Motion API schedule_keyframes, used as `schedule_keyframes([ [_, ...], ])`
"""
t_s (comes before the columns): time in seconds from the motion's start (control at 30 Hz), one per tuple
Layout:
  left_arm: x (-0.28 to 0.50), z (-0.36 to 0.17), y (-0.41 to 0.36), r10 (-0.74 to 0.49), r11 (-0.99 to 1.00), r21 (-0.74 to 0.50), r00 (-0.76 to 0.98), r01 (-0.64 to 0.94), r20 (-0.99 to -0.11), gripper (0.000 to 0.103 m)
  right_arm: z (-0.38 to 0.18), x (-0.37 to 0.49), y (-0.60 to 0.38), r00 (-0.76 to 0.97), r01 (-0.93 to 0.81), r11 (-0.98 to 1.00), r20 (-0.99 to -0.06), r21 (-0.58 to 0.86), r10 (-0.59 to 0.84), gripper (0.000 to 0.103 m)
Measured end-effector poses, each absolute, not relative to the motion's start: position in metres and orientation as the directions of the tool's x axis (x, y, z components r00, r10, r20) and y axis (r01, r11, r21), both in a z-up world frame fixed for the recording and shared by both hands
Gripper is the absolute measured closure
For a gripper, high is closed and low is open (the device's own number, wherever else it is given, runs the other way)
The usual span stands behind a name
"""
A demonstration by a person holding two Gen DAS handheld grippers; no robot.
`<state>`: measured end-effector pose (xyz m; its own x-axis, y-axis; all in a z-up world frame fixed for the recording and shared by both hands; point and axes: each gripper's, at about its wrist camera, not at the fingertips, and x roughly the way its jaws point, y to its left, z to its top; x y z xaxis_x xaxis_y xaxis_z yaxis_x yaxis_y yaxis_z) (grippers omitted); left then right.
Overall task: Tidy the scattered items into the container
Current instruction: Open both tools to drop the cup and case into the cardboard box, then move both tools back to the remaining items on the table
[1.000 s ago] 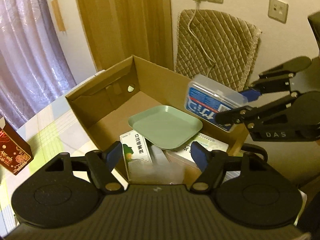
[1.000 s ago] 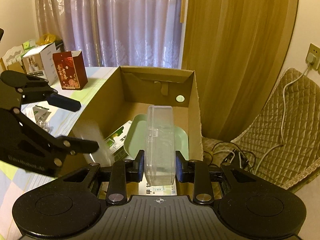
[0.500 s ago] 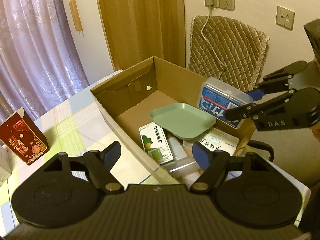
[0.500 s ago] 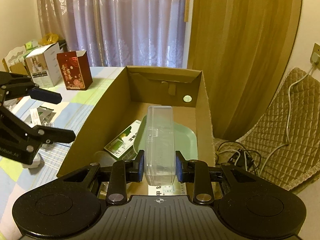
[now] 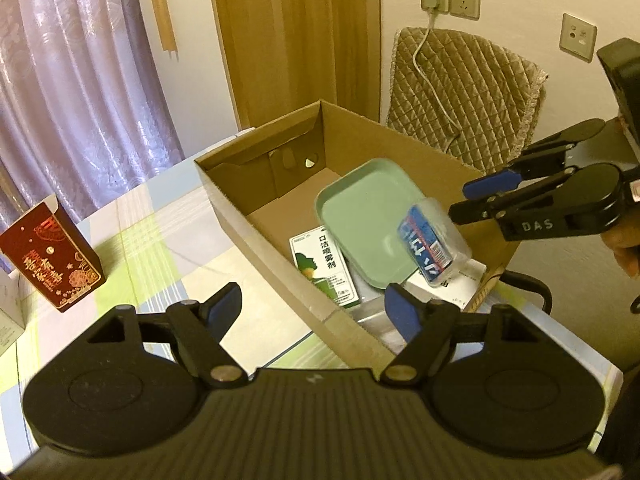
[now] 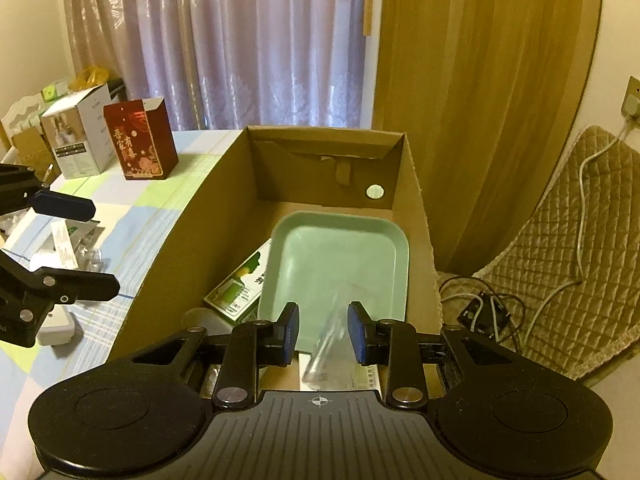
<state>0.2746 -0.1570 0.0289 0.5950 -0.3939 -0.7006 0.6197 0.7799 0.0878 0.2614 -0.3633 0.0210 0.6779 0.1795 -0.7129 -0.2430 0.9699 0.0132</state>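
Right wrist view: right gripper [image 6: 323,334] fingers now parted, nothing between them
Change: clear plastic case [image 5: 434,238], clamped half a second ago, now lies blurred on the green tray [image 5: 362,224] at centre frame, apparently just released
Container: cardboard box [image 5: 256,224], holding tray and medicine packet [image 5: 324,272]
Left gripper [image 5: 314,312]: wide, empty, lower frame
Left out: red carton [image 6: 140,144], upper left; box wall stands between

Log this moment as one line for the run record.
right tool: open, clear plastic case with blue label released, blurred, over green square tray | left tool: open, empty | brown cardboard box: holds tray, green-white carton
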Motion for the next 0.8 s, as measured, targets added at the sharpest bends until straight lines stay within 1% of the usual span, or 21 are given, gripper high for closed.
schedule_keyframes([
  [0.37,0.254,0.026,-0.138,-0.372,0.801,0.078,0.595,0.594,-0.712,0.028,0.029,0.242,-0.363,0.681,-0.242,0.970,-0.708,0.021,0.185,0.069],
  [0.8,0.214,0.028,-0.091,-0.329,0.846,0.053,0.597,0.531,-0.732,0.027,0.051,0.203,-0.333,0.701,-0.260,0.965,-0.684,0.017,0.201,0.069],
])
